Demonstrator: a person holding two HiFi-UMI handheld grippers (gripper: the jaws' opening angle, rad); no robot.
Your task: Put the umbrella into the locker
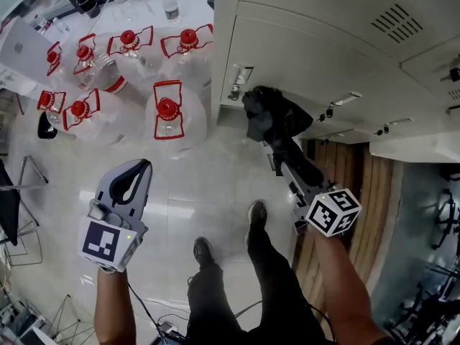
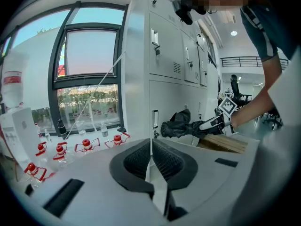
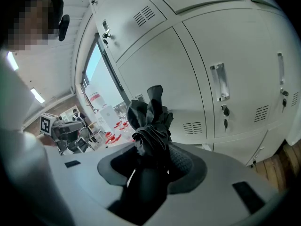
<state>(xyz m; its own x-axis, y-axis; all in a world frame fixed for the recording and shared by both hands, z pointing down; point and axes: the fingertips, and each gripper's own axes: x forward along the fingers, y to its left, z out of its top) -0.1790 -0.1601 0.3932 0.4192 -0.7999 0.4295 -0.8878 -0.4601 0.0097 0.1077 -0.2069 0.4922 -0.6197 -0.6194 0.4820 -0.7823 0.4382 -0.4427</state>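
A folded black umbrella point(image 1: 268, 115) sticks out from my right gripper point(image 1: 282, 158), which is shut on its lower part. The umbrella's cloth end hangs just in front of the white lockers point(image 1: 309, 42), close to a door handle point(image 1: 237, 77). In the right gripper view the umbrella point(image 3: 150, 119) rises between the two pads of the right gripper point(image 3: 150, 160), with shut locker doors point(image 3: 188, 74) behind it. My left gripper point(image 1: 144, 165) hangs over the floor to the left, jaws shut with nothing between them. From the left gripper point(image 2: 150, 147) I see the umbrella point(image 2: 181, 126) to the right.
Several large water jugs with red caps point(image 1: 167, 110) stand on the floor left of the lockers. A wooden strip point(image 1: 352, 171) runs along the locker base. The person's shoes point(image 1: 255, 213) are between the two grippers. A metal chair frame point(image 1: 21, 185) is at the left edge.
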